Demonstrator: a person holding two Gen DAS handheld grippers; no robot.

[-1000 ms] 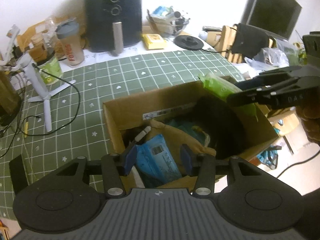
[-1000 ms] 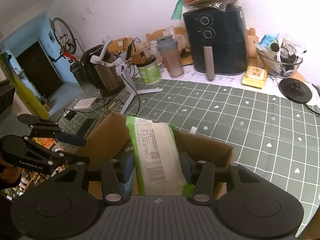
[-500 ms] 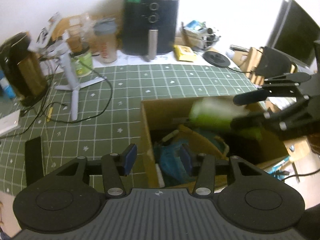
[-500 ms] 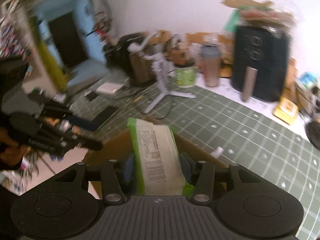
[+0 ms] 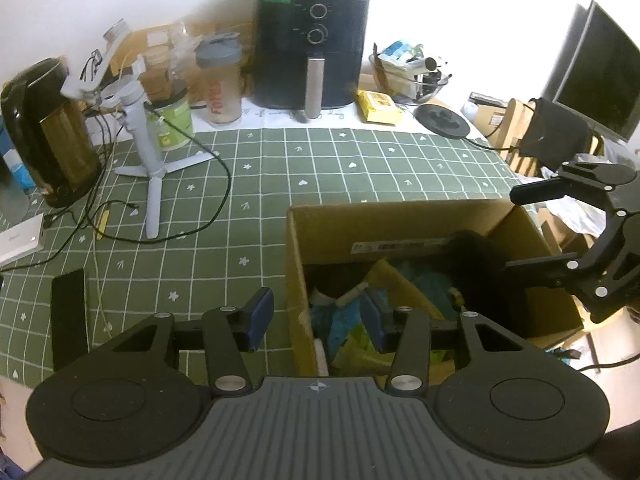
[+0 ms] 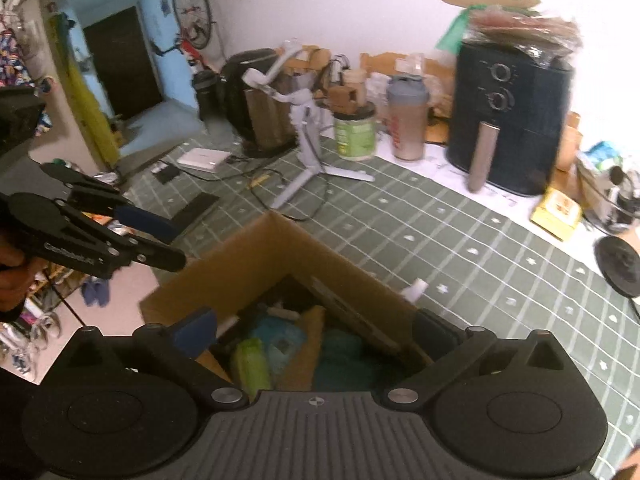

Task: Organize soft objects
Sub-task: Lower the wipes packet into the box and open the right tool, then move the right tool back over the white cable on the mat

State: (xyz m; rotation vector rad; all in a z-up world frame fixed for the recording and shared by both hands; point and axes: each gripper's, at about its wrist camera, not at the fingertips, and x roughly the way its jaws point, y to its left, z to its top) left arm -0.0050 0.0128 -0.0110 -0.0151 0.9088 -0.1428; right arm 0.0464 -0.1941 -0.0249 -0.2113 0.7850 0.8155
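An open cardboard box (image 5: 400,210) (image 6: 288,236) stands on the green checked tablecloth. It holds a blue pack (image 6: 280,340), teal cloth (image 6: 344,360), a black soft thing (image 5: 476,252) and a green wipes pack (image 6: 250,364) lying loose near the bottom. My right gripper (image 6: 316,332) (image 5: 528,228) hangs over the box. Its jaws are opening wide with nothing between them. My left gripper (image 5: 316,316) (image 6: 160,238) is open and straddles the box's left wall without pressing on it.
At the back of the table stand a black air fryer (image 5: 312,44), a shaker bottle (image 5: 222,80), a green tub (image 5: 172,120), a kettle (image 5: 48,132) and a white tripod (image 5: 148,148) with cables. A dark phone (image 5: 68,320) lies left. Beyond the right edge is a monitor (image 5: 592,68).
The right gripper let go of the green wipes pack, which now lies inside the box, and its jaws spread wide. The left gripper rolled and now sits over the box's left wall.
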